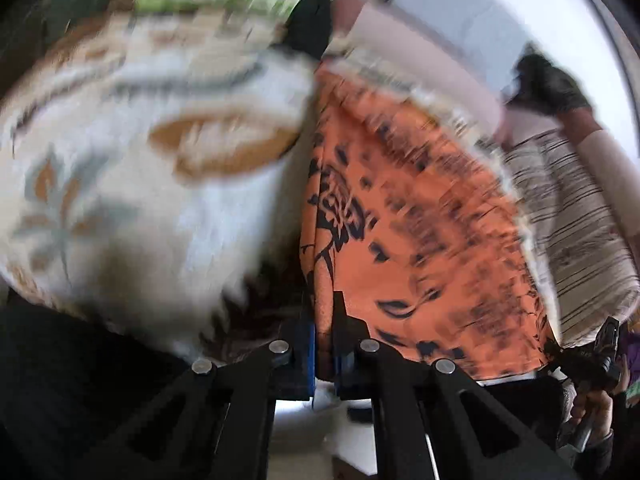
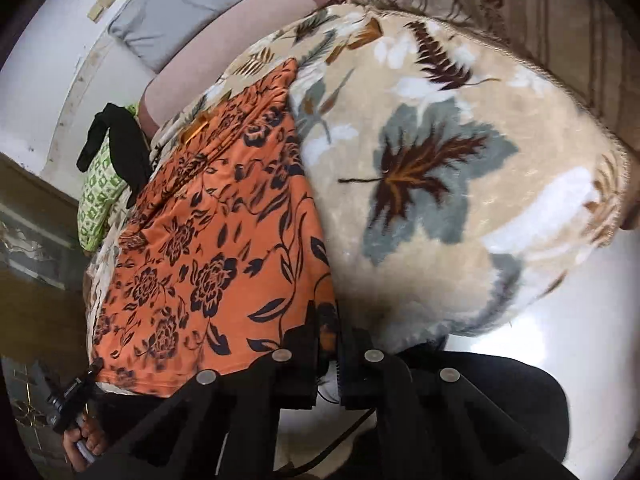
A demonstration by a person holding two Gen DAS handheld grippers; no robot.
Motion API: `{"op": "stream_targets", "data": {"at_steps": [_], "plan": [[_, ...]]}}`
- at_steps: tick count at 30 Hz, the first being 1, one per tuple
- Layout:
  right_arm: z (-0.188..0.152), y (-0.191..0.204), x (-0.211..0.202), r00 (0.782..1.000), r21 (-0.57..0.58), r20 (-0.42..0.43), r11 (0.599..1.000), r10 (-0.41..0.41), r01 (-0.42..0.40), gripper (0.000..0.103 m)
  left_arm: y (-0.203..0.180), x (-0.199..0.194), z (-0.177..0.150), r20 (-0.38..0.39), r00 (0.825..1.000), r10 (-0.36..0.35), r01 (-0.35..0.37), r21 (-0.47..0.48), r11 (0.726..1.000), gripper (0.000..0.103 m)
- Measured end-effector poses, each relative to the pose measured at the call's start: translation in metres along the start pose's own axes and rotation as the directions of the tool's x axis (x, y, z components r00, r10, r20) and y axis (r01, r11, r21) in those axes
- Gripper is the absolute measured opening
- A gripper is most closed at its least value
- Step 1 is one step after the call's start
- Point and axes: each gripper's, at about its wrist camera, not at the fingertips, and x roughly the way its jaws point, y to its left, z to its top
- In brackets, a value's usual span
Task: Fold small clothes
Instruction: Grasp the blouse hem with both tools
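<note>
An orange garment with black flower print [image 2: 208, 240] lies spread on a beige leaf-patterned blanket [image 2: 440, 184]. My right gripper [image 2: 329, 332] is shut on the garment's near right corner at the blanket's front edge. My left gripper [image 1: 325, 316] is shut on the garment's [image 1: 420, 232] near left corner; this view is motion-blurred. The left gripper also shows in the right wrist view [image 2: 74, 396] at the garment's other near corner, and the right gripper shows in the left wrist view [image 1: 600, 356].
A black garment [image 2: 120, 144] and a green-patterned cloth [image 2: 100, 200] lie at the far left of the blanket. A grey cushion [image 2: 192, 4] and a pink bolster [image 2: 248, 36] sit behind. A striped cover [image 2: 540, 12] lies at the back right. Shiny floor [image 2: 560, 320] lies below.
</note>
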Motion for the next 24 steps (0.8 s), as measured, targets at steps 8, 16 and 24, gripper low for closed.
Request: {"op": "stream_targets", "data": {"at_steps": [8,16,24], "plan": [[0.005,0.021,0.018,0.998,-0.081,-0.023,0.995,-0.054,0.052,0.067,0.008,0.000,0.007,0.033,0.999,0.009,-0.009,-0.010,1.000,0.063],[0.012,0.020,0.056,0.989,-0.118,-0.109,0.990,-0.096,0.083,0.056,0.003,0.030,-0.001,-0.067,0.996,0.061,-0.059,0.035,0.998,0.043],[0.012,0.014,0.006,0.999,-0.046,-0.037,0.998,0.028,-0.030,0.008,-0.005,0.004,0.009,-0.016,1.000,0.021,-0.020,0.035,0.999,0.007]]}}
